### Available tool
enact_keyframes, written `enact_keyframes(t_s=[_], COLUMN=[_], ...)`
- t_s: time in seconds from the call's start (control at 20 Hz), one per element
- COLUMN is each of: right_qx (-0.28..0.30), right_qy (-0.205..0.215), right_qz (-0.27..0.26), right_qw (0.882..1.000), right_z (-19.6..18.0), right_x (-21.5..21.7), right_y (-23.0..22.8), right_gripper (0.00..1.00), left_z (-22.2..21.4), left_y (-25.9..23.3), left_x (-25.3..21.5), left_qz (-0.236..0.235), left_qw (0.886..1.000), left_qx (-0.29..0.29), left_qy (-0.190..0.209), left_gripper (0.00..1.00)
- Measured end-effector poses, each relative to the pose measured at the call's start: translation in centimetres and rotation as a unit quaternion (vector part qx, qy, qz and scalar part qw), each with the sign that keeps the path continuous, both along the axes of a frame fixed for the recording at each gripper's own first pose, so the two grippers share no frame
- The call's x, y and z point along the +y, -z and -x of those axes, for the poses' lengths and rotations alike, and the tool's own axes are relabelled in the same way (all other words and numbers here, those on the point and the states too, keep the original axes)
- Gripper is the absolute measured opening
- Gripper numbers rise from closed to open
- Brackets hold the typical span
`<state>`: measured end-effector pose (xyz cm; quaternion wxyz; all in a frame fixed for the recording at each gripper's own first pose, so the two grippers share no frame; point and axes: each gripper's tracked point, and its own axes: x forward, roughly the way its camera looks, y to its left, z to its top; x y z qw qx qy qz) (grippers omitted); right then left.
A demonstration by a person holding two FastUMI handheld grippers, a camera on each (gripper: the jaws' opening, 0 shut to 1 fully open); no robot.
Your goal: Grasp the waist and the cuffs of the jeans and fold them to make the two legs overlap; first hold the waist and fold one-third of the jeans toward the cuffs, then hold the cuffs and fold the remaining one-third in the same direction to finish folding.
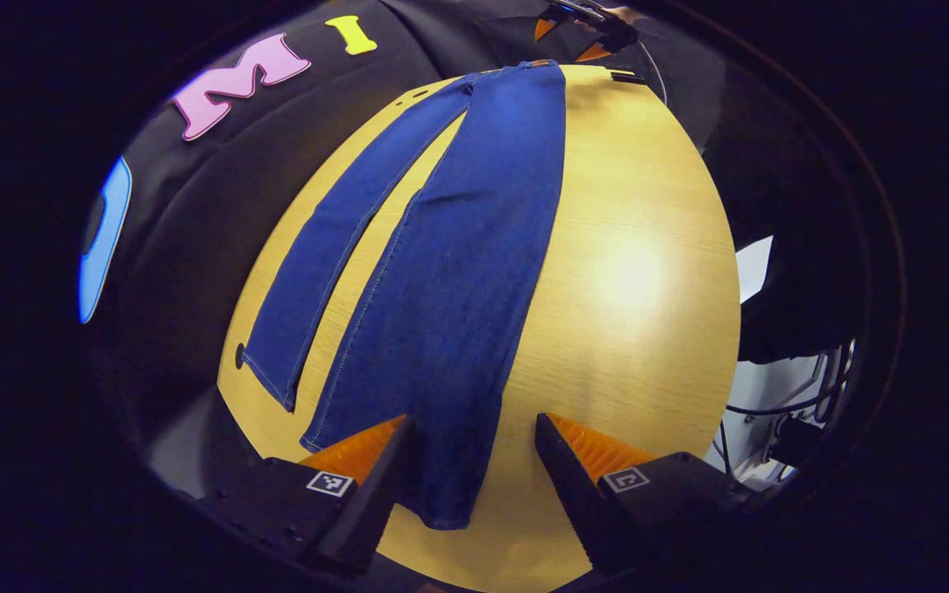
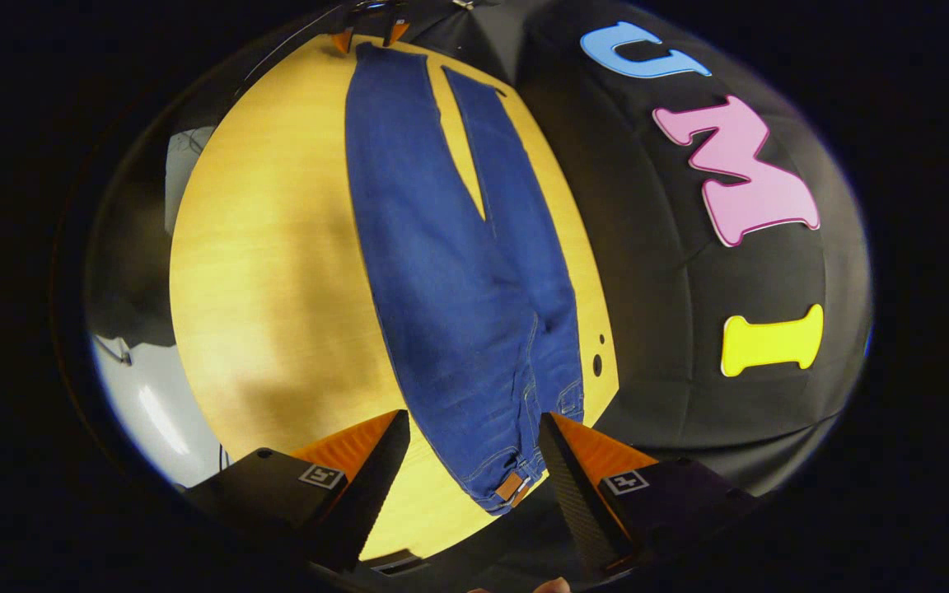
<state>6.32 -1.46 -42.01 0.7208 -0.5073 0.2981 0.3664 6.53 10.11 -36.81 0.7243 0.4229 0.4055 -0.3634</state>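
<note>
Dark blue jeans lie flat and lengthwise on a round wooden table, the two legs spread apart in a narrow V. My left gripper stands open at the cuff end, its fingers on either side of the nearer leg's cuff, above the cloth. My right gripper is open at the other end of the jeans, straddling the waist corner that bears a brown patch. The far-off right gripper sits at the waist in the left gripper view.
The black cloth wall runs close along one side of the table. Small dark holes mark the tabletop near that edge. Pale floor with cables lies beyond the opposite table edge.
</note>
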Motion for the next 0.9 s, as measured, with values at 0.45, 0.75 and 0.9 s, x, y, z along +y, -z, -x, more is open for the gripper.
enact_keyframes(t_s=[0.45,0.75,0.9], right_qx=[0.045,0.028,0.003], right_qy=[-0.05,-0.069,-0.096], right_qz=[0.075,0.111,0.113], right_qw=[0.995,0.991,0.989], right_z=[0.0,-2.2,-4.5], right_x=[-5.8,-7.5,-6.2], right_y=[6.4,8.9,9.4], right_gripper=[0.98,0.97,0.94], left_z=[-2.6,-3.8,-4.2], left_y=[0.5,0.3,0.4], left_x=[-0.7,-0.3,-0.4], left_qz=[0.012,-0.013,-0.025], left_qw=[0.999,0.998,0.995], left_qx=[-0.009,-0.018,-0.002], left_qy=[0.052,0.061,0.1], left_gripper=[0.92,0.92,0.9])
